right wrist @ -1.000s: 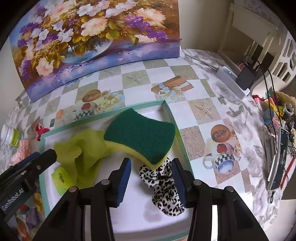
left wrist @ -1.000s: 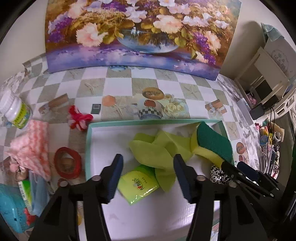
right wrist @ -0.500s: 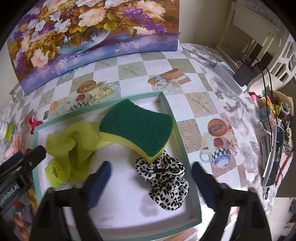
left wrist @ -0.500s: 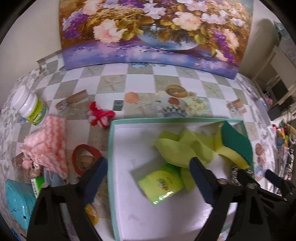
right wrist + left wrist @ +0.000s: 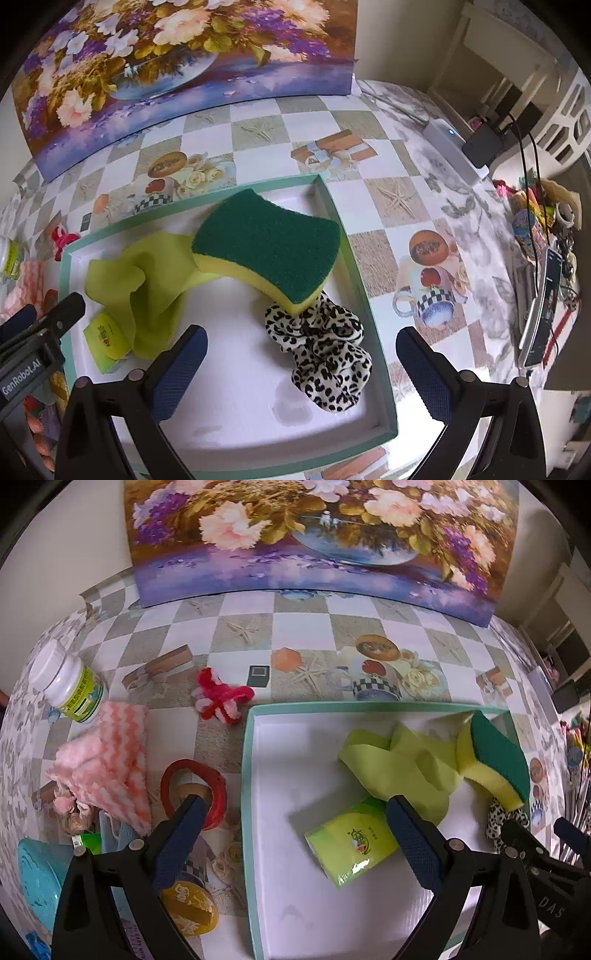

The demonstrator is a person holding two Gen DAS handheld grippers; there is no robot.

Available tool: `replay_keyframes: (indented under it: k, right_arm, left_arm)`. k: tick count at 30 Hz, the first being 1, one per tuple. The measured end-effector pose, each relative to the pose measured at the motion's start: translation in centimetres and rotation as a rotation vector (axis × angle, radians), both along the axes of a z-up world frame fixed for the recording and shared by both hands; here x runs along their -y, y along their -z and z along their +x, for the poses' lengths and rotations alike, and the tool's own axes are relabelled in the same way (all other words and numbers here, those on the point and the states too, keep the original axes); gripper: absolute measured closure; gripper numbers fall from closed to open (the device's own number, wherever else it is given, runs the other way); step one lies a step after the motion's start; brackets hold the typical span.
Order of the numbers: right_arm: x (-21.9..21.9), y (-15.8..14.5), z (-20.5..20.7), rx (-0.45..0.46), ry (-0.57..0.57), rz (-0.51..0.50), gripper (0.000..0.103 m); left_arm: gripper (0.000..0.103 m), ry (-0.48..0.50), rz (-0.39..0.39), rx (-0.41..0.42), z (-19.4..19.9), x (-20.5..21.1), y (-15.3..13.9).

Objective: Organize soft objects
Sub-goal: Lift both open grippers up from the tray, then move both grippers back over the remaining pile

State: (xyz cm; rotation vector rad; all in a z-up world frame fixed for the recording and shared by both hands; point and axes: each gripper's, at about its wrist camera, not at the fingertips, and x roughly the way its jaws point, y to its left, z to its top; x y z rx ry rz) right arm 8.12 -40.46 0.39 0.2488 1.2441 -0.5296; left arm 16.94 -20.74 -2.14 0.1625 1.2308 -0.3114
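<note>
- Left gripper (image 5: 293,834): jaws wide apart, holding nothing, above the teal tray's (image 5: 245,775) left wall.
- Right gripper (image 5: 301,360): also spread wide, empty, over the leopard scrunchie (image 5: 325,354) in the tray.
- Sponge (image 5: 269,245), green cloth (image 5: 399,768), tissue pack (image 5: 351,843) already inside.
- Likely next: pink cloth (image 5: 107,760) outside, left of the tray; bracket the bulk, close fully, lift clear of the tape roll (image 5: 194,794).

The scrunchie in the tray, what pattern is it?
The scrunchie is black-and-white leopard print, clearest in the right wrist view.
</note>
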Motion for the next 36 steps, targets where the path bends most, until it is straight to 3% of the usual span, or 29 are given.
replay_keyframes:
  k: [15, 28, 36]
  right_arm:
    - [-3.7, -2.5, 0.3, 0.029, -0.065, -0.012, 0.0]
    - [-10.6, -2.5, 2.8, 0.095, -0.176, 0.082, 0.0]
    - [-16.4, -2.4, 4.9, 0.152, -0.281, 0.141, 0.0]
  left_arm:
    - [0.005, 0.049, -0.043, 0.008, -0.4, -2.7, -2.9]
    - [0.005, -0.2, -0.031, 0.084, 1.9, -14.3, -6.1]
    - [0.005, -0.337, -0.033, 0.09, 2.2, -21.8, -5.9]
